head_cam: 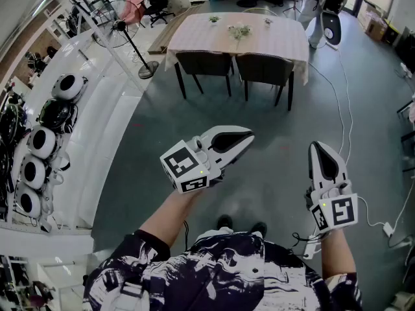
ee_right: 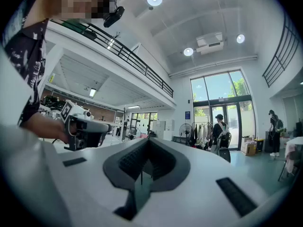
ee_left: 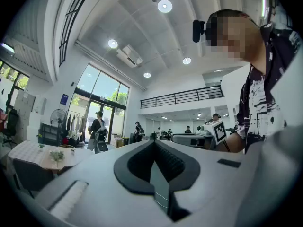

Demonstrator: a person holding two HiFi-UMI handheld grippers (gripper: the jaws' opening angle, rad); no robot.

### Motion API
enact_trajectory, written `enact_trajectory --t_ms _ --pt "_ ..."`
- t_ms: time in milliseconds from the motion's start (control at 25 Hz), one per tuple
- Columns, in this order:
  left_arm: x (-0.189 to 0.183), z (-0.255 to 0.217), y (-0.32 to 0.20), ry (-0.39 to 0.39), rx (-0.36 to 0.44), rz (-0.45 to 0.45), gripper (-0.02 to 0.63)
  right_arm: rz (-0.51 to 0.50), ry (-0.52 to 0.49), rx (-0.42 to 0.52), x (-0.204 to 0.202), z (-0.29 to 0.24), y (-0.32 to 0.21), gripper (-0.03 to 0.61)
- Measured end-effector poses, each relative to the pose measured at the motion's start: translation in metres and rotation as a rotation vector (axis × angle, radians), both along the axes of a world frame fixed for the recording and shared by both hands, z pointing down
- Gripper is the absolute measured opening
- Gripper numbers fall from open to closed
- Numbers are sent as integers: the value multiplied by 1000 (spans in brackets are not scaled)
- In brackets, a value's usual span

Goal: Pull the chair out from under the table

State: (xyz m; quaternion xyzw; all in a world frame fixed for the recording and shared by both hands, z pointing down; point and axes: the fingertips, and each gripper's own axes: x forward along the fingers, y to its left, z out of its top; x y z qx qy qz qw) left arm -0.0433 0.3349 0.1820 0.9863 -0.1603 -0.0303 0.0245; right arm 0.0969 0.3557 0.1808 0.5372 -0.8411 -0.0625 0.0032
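Two dark chairs, the left chair (head_cam: 203, 65) and the right chair (head_cam: 264, 70), are tucked under the near side of a table (head_cam: 194, 32) with a pale cloth, far ahead in the head view. My left gripper (head_cam: 249, 137) is held in mid-air over the grey floor, well short of the chairs, jaws shut with nothing between them. My right gripper (head_cam: 319, 147) hovers further right, also shut and empty. In the left gripper view the closed jaws (ee_left: 155, 142) point level, with the table (ee_left: 28, 152) and a chair (ee_left: 28, 175) low at the left. The right gripper view shows its closed jaws (ee_right: 148, 140).
A standing fan (head_cam: 132, 44) is left of the table. A white counter (head_cam: 97, 102) with round white devices runs along the left. Small plants (head_cam: 238, 30) sit on the table. A white robot (head_cam: 331, 18) stands at the table's right, cables (head_cam: 342, 109) trailing over the floor.
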Motion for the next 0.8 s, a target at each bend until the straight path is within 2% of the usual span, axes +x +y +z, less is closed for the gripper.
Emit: enact_trajectory --t_ms 560,680,720,760,800 --pt "0 4 3 -2 -5 6 5 -1 5 0 -1 4 1 3" --pt "-4 -4 1 48 21 -21 6 -23 -49 14 4 0 -1 9" --pt "-6 -11 0 79 43 -36 12 -34 -75 32 6 -4 -2 130" --pt "-7 -19 -1 108 64 -51 184 -35 -98 58 10 -10 -2 330" --pt "-7 -25 -2 122 83 -64 397 -25 -110 87 16 -16 -2 358"
